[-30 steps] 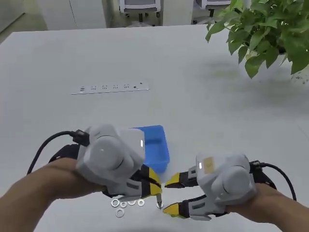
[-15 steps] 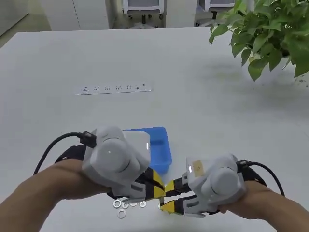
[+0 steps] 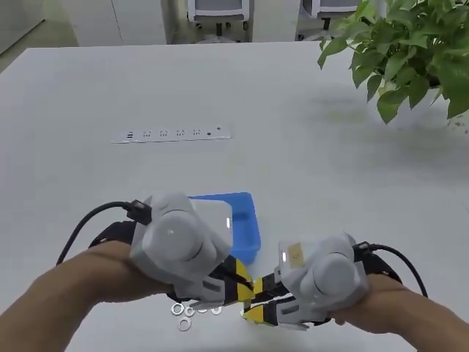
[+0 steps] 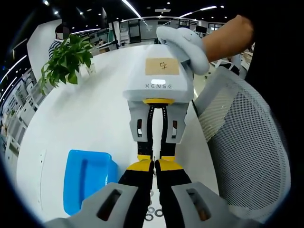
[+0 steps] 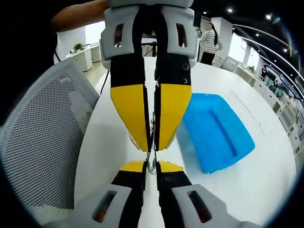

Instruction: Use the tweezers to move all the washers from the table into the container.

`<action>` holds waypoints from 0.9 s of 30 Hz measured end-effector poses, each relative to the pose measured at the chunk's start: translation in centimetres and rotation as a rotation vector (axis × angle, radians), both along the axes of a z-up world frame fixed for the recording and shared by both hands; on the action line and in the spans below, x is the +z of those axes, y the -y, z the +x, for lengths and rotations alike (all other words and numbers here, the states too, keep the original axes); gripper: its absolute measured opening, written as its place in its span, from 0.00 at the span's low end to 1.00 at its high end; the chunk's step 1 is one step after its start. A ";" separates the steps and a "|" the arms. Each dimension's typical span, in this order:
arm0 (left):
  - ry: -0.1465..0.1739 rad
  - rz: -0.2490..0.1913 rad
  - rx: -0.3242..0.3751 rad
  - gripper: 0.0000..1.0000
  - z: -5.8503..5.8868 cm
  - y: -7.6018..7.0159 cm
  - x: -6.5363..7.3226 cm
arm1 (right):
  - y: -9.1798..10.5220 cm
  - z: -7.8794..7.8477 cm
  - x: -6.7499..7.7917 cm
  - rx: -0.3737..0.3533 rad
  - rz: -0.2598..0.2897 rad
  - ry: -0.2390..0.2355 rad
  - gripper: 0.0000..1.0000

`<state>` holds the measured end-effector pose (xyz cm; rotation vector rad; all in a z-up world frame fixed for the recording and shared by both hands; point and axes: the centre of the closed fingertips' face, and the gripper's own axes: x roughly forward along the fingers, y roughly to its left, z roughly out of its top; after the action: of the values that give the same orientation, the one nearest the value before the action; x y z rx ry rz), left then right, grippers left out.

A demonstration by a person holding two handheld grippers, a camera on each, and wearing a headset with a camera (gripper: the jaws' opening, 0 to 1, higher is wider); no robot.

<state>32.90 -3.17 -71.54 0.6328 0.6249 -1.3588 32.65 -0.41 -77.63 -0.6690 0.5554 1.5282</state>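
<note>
A blue container [image 3: 242, 220] lies on the white table, just beyond both grippers. Several small metal washers [image 3: 192, 311] sit in a cluster on the table under my left gripper [image 3: 240, 282]. My right gripper [image 3: 253, 302] faces it tip to tip. In the right gripper view, thin metal tweezers [image 5: 151, 161] run between the left gripper's yellow jaws [image 5: 151, 142] and into my right gripper [image 5: 151, 170], which is shut on them. The left gripper [image 4: 155, 165] is shut too, with the blue container [image 4: 88, 178] to its left.
A white power strip [image 3: 170, 134] lies further back on the table. A leafy green plant [image 3: 407, 51] stands at the far right corner. A mesh office chair [image 5: 42, 137] is close to the table's near edge. Open table surface [image 3: 315, 147] lies beyond the container.
My right gripper was open a second ago; it has moved left to meet the left gripper and shut on the tweezers. The left gripper has barely moved.
</note>
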 end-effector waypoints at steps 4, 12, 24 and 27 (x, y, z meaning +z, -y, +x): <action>0.001 0.002 -0.003 0.07 -0.1 0.0 -0.1 | 0.0 0.0 0.0 -0.006 -0.003 -0.005 0.09; 0.011 0.008 -0.011 0.07 -0.1 0.0 -0.1 | 0.0 0.0 0.0 -0.006 -0.002 -0.006 0.08; 0.020 0.009 -0.003 0.10 0.0 -0.3 0.0 | -0.2 0.0 0.5 -0.004 0.010 -0.003 0.08; 0.010 -0.001 0.007 0.13 0.0 -0.5 0.2 | -0.2 0.2 0.9 -0.008 0.016 0.000 0.08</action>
<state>32.88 -2.66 -71.32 0.6356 0.6173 -1.3482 32.82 -0.24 -76.75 -0.6531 0.5447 1.5241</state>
